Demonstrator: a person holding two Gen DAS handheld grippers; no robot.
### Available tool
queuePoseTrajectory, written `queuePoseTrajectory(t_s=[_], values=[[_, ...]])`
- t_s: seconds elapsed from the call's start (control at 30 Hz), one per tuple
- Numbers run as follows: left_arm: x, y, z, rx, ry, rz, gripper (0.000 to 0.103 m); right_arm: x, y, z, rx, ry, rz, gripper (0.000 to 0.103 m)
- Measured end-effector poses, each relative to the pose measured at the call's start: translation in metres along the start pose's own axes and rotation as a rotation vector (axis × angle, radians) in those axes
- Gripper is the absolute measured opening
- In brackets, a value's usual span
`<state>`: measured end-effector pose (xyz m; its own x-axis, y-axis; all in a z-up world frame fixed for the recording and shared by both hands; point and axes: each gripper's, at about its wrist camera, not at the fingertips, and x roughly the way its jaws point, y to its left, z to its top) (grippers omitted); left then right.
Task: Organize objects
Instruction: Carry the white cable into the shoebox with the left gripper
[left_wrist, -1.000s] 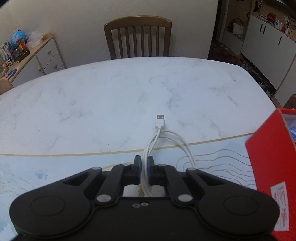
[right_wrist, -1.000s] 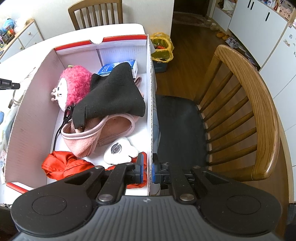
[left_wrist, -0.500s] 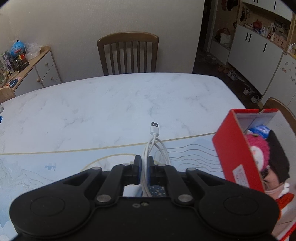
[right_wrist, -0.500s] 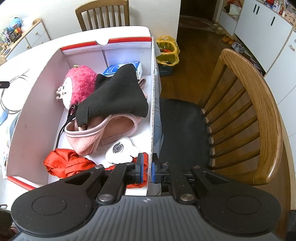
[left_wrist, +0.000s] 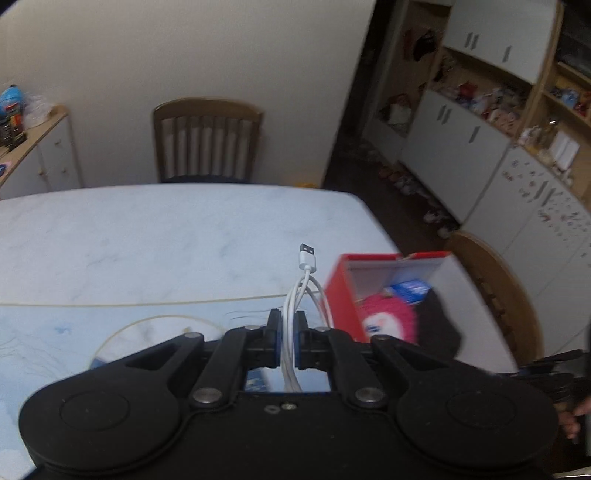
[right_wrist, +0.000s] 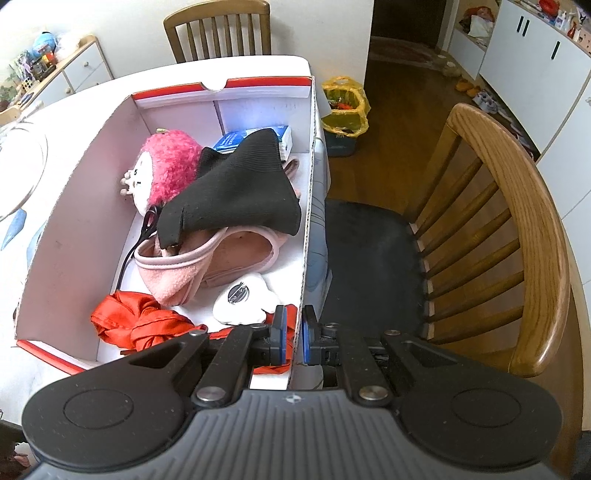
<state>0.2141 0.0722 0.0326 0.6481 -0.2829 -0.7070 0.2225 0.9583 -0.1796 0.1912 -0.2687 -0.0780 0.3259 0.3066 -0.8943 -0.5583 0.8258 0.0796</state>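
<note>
My left gripper (left_wrist: 287, 325) is shut on a coiled white USB cable (left_wrist: 301, 291) and holds it above the table, just left of the red and white box (left_wrist: 341, 295). My right gripper (right_wrist: 293, 330) is shut on the box's right wall (right_wrist: 308, 236) near its front corner. Inside the box lie a pink plush doll (right_wrist: 162, 166), a black knit cloth (right_wrist: 240, 188), a pink fleece piece (right_wrist: 207, 258), a red cloth (right_wrist: 140, 321), a white mitten-like item (right_wrist: 243, 299) and a blue packet (right_wrist: 236, 138).
The box stands at the right edge of the marble table (left_wrist: 147, 236). A wooden chair (right_wrist: 498, 229) stands right of the box, another chair (left_wrist: 207, 140) at the table's far side. A printed mat (left_wrist: 55, 332) lies under my left gripper.
My left gripper has lifted the cable off the table and swung right toward the box, whose inside now shows in its view. My right gripper has kept its hold on the box wall.
</note>
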Motion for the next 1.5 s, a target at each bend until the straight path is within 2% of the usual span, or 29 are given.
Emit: queuePoseTrajectory(t_s=[0.23, 0.5, 0.77, 0.93, 1.03, 1.27, 1.5], values=[[-0.003, -0.056, -0.003, 0.109, -0.002, -0.127, 0.003, 0.0, -0.001, 0.0, -0.004, -0.003, 0.007, 0.008], [0.036, -0.114, -0.027, 0.249, 0.093, -0.24, 0.003, 0.0, 0.001, -0.003, -0.009, 0.001, 0.03, 0.008], [0.073, -0.148, -0.046, 0.372, 0.162, -0.301, 0.003, 0.001, -0.001, -0.002, -0.008, 0.003, 0.042, 0.008], [0.093, -0.154, -0.056, 0.399, 0.206, -0.294, 0.003, 0.001, -0.001, -0.001, -0.002, 0.003, 0.047, 0.008], [0.102, -0.159, -0.06, 0.426, 0.206, -0.302, 0.003, 0.002, -0.001, -0.001, -0.002, 0.002, 0.047, 0.008], [0.124, -0.162, -0.064, 0.471, 0.238, -0.257, 0.003, 0.002, -0.001, -0.002, 0.003, 0.001, 0.05, 0.008], [0.136, -0.155, -0.07, 0.442, 0.283, -0.248, 0.004, 0.002, -0.002, -0.002, 0.008, 0.001, 0.051, 0.008]])
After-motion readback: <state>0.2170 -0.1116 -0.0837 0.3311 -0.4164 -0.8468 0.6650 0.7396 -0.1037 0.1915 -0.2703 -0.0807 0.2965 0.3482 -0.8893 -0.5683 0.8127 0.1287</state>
